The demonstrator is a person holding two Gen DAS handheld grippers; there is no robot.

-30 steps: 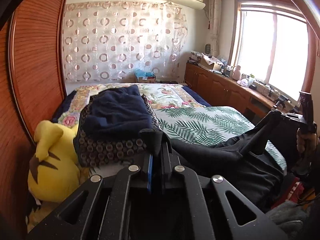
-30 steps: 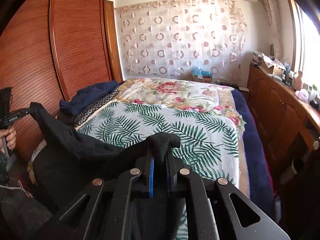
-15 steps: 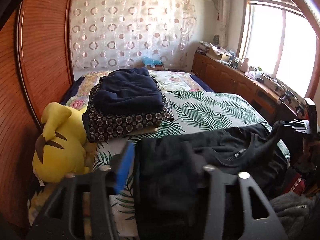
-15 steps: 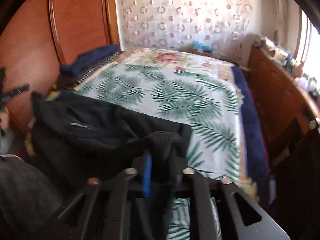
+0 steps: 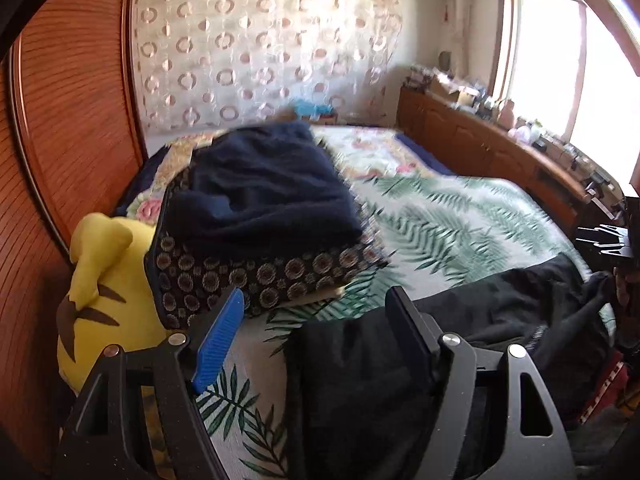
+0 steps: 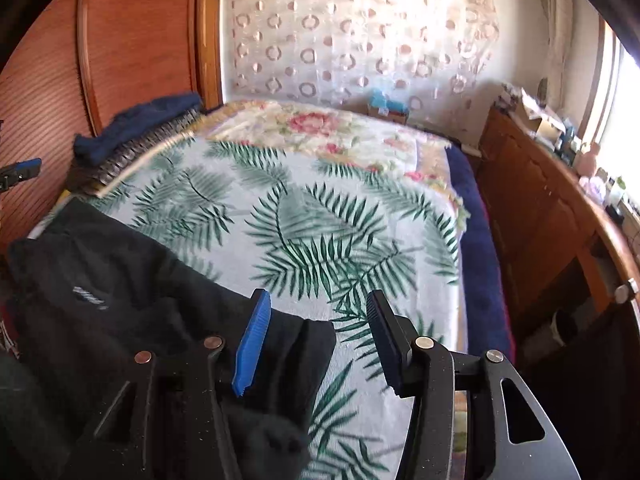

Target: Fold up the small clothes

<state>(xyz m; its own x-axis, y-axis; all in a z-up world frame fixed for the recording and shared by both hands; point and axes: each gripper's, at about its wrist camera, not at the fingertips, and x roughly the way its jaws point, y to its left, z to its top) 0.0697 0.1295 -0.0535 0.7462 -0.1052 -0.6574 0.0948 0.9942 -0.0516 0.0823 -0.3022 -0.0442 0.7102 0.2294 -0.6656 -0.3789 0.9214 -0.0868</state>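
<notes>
While the bed (image 6: 360,216) carries the black garment (image 5: 500,312) spread at its near edge, both grippers let go. The left gripper (image 5: 316,332) and the right gripper (image 6: 312,340) are opening, cloth lying loose between the fingers, unpressed. Laying out looks finished; next, I think, comes a new grasp for folding.

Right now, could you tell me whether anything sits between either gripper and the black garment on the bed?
Nothing visible does. The black garment lies on the leaf-print blanket, its cloth directly between the opening jaws of the left gripper and the right gripper. The folded pile lies further back.
</notes>
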